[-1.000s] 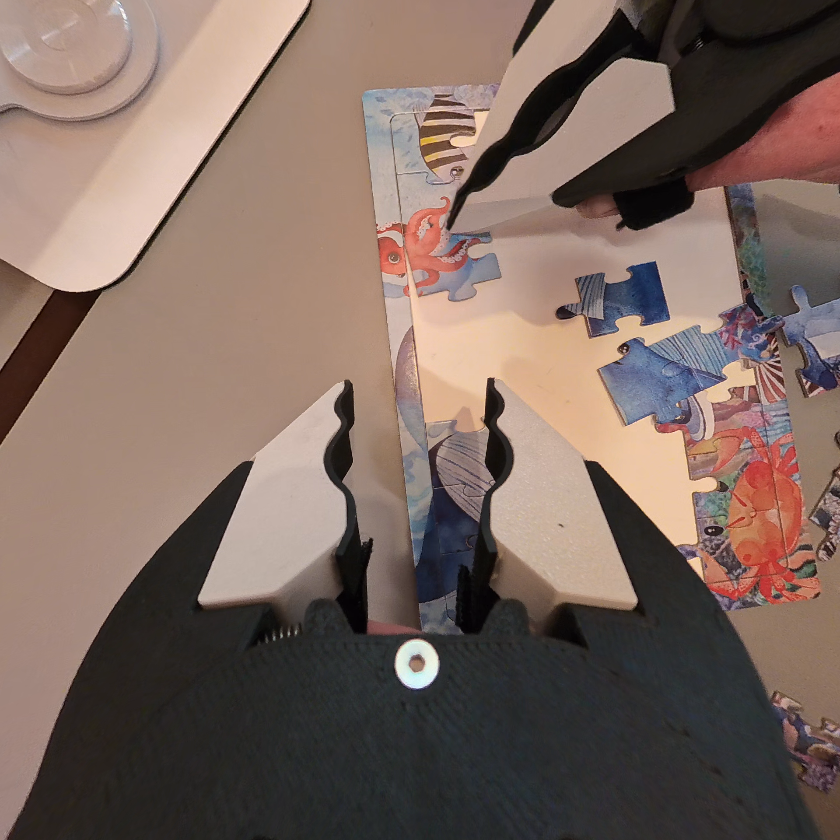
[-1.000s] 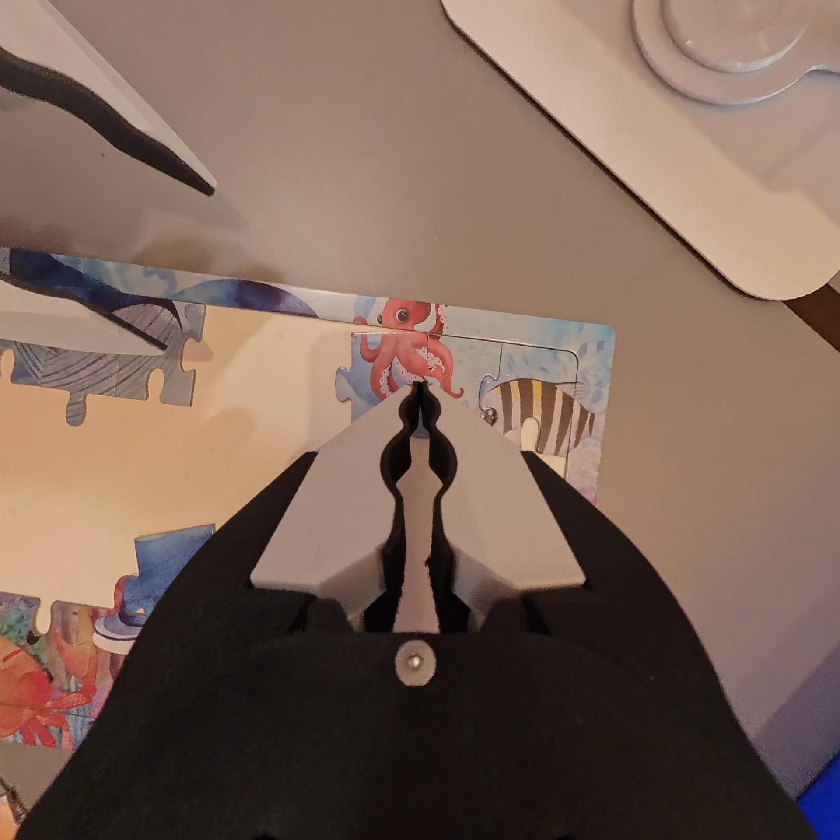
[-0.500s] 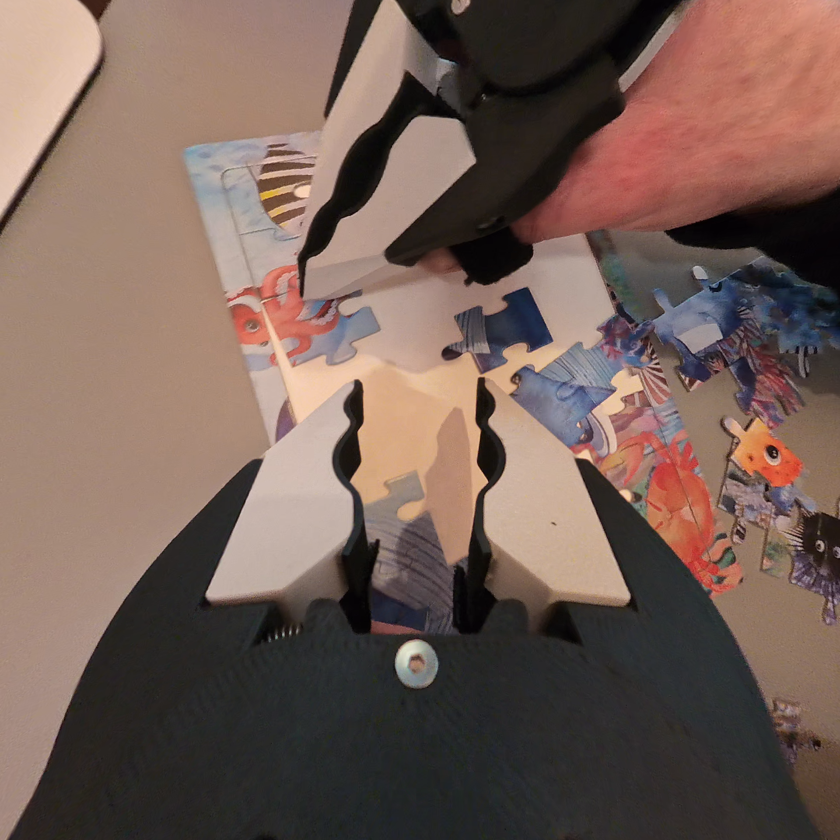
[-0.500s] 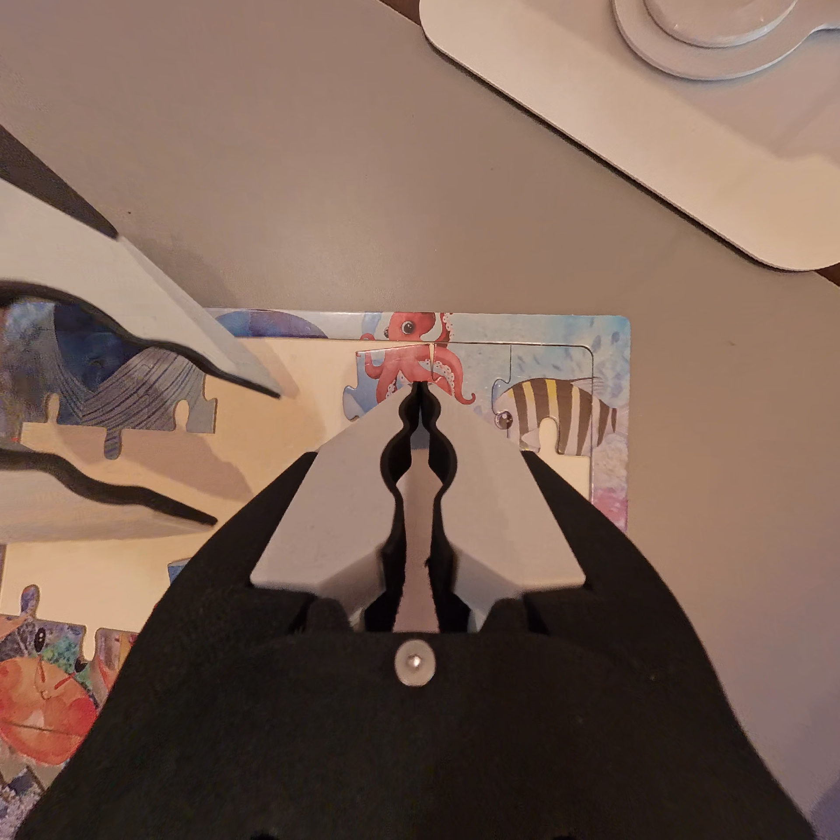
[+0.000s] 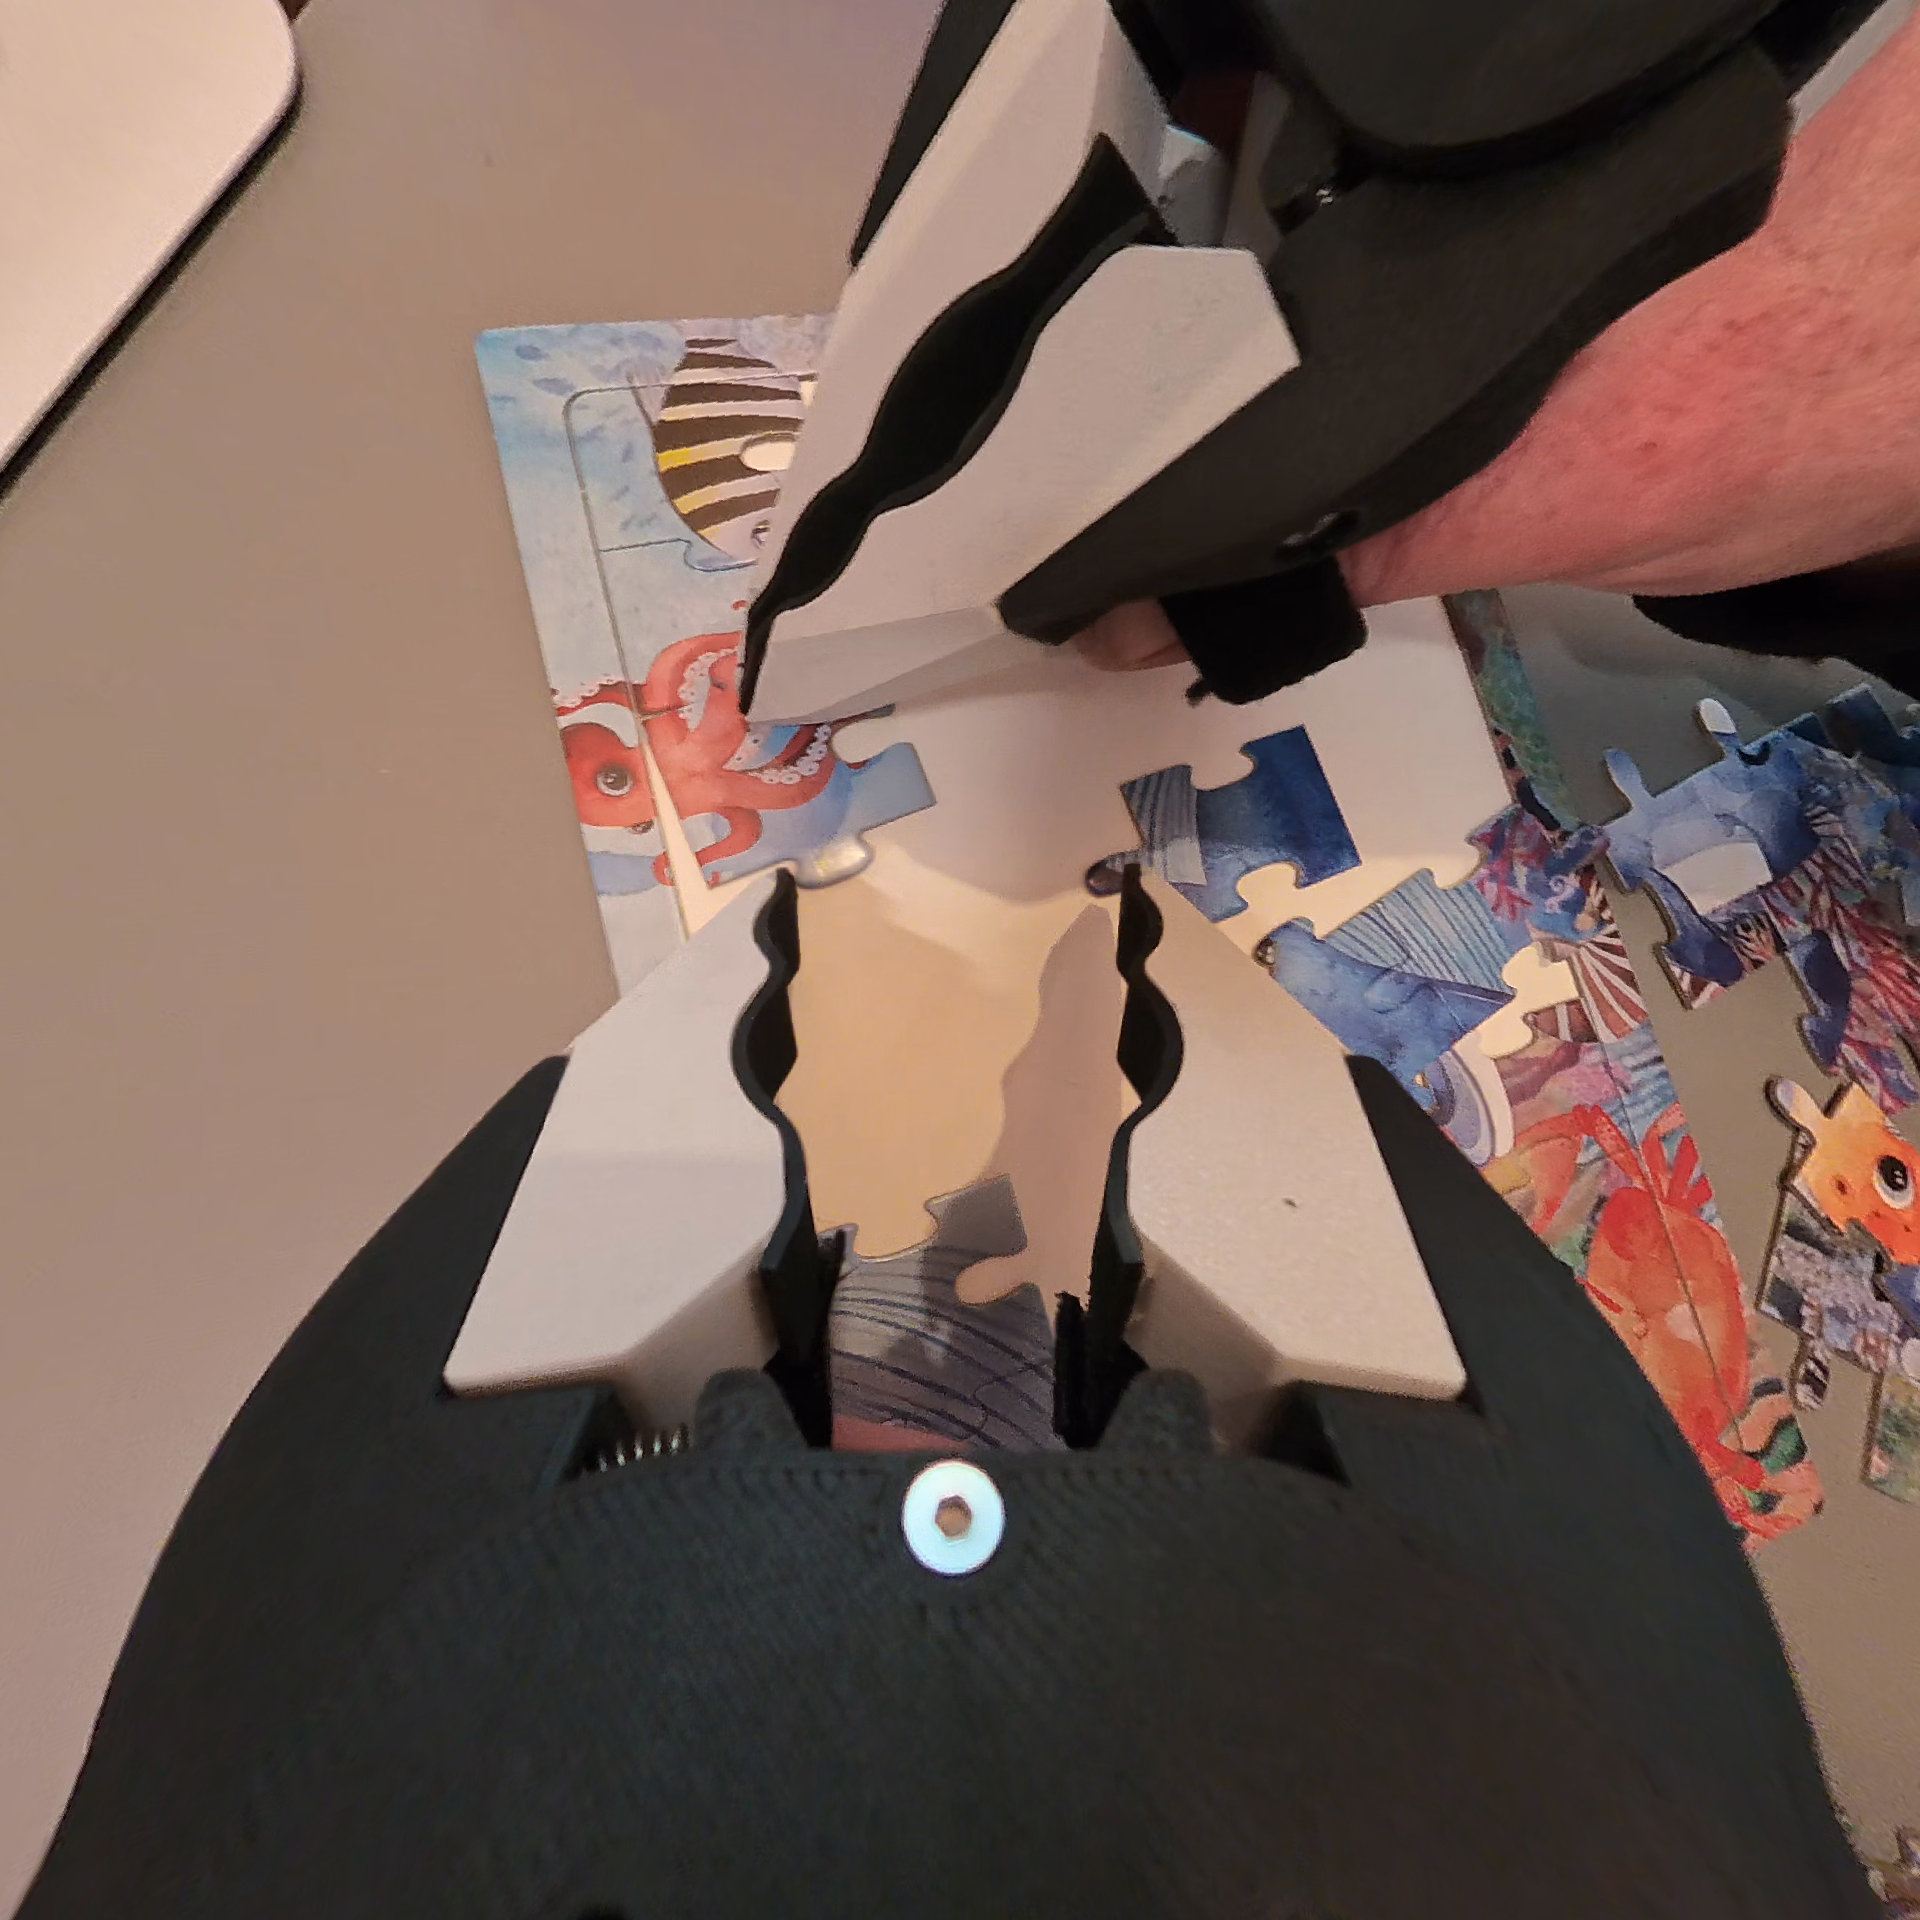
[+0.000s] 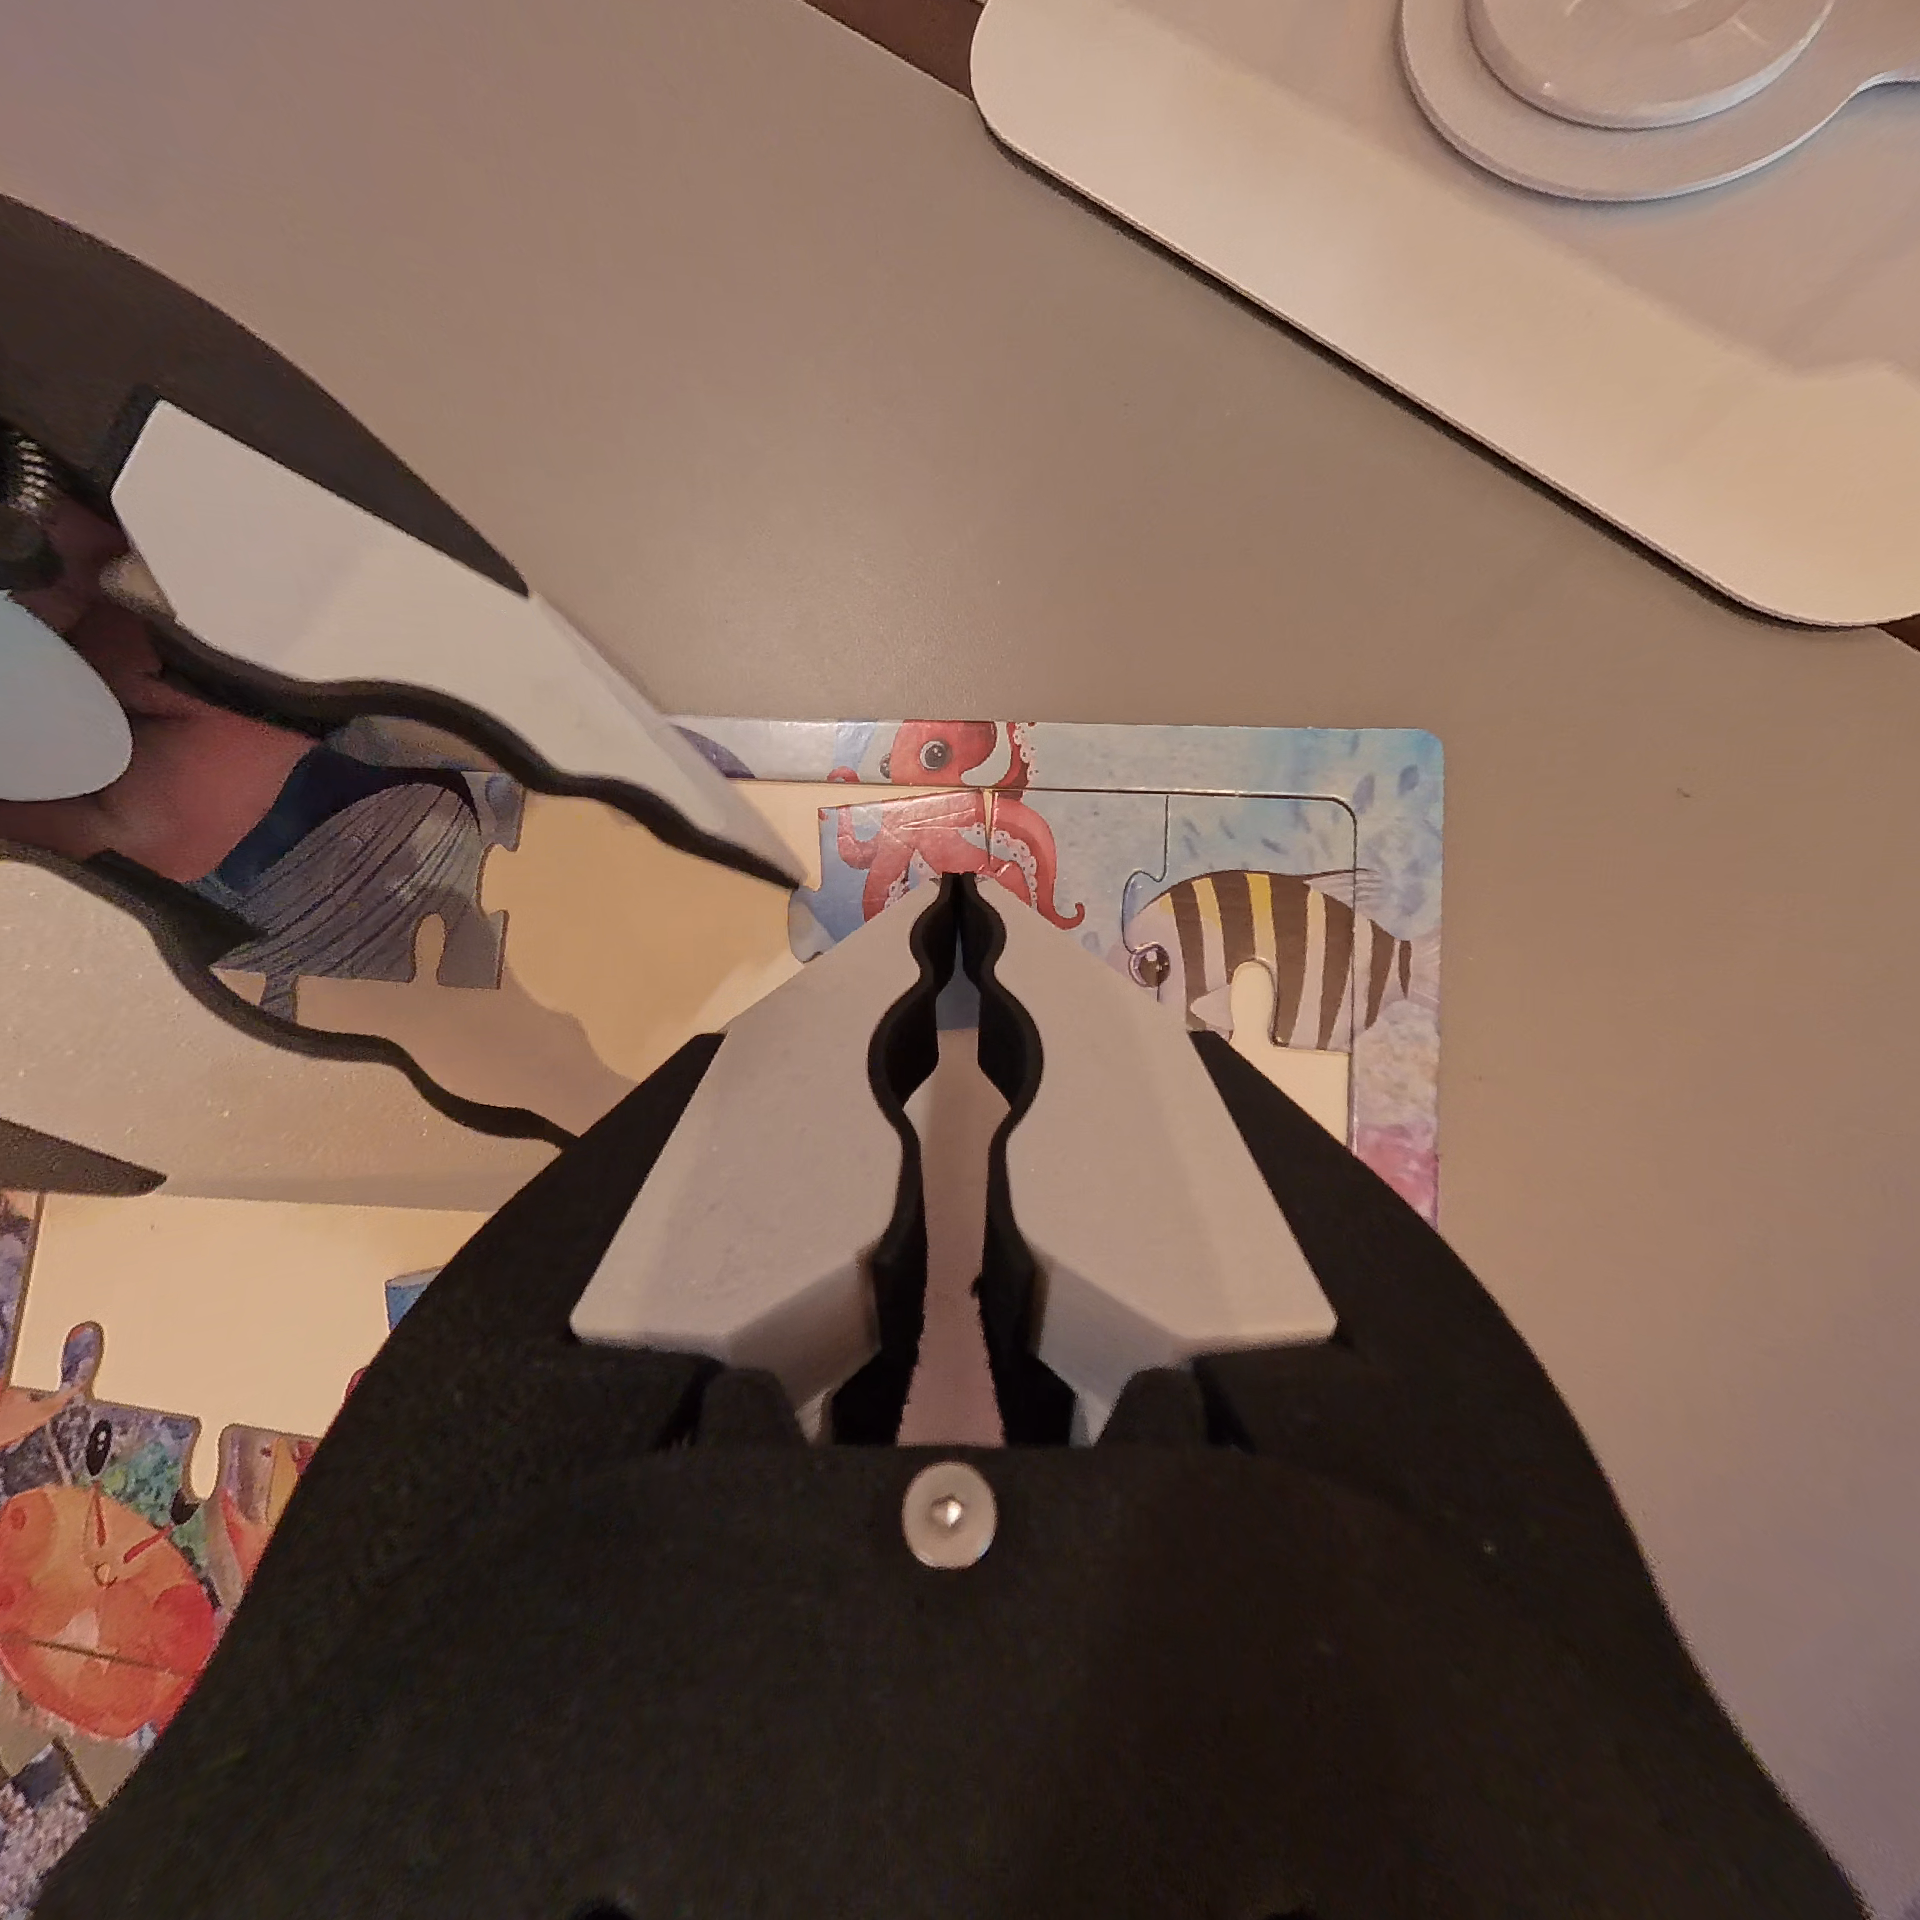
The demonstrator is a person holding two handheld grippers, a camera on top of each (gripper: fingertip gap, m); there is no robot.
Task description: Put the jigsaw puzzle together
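Broadly, the grey worktop (image 6: 1039,416) carries the puzzle tray (image 6: 1392,935), its long axis running left to right in the right wrist view, with much of its pale floor bare. Seated pieces line its edges: a striped fish piece (image 6: 1268,956) in the far corner, an octopus piece (image 6: 935,842) next to it, a whale piece (image 5: 935,1320) under the left gripper, and a crab section (image 5: 1652,1278) at the opposite side. Loose pieces (image 5: 1808,883) lie on the worktop beyond the tray's right edge in the left wrist view, and a blue piece (image 5: 1236,821) sits unplaced on the tray floor. The right gripper (image 6: 954,881) has its fingers pressed together at the tips, which rest on the octopus piece, apparently pressing or nudging it home; whether anything is pinched I cannot tell. The left gripper (image 5: 951,894) hovers over the bare floor with fingers parted and empty. The blue piece lies just ahead and to the right of those left fingers, so the left gripper looks the nearer one for it.
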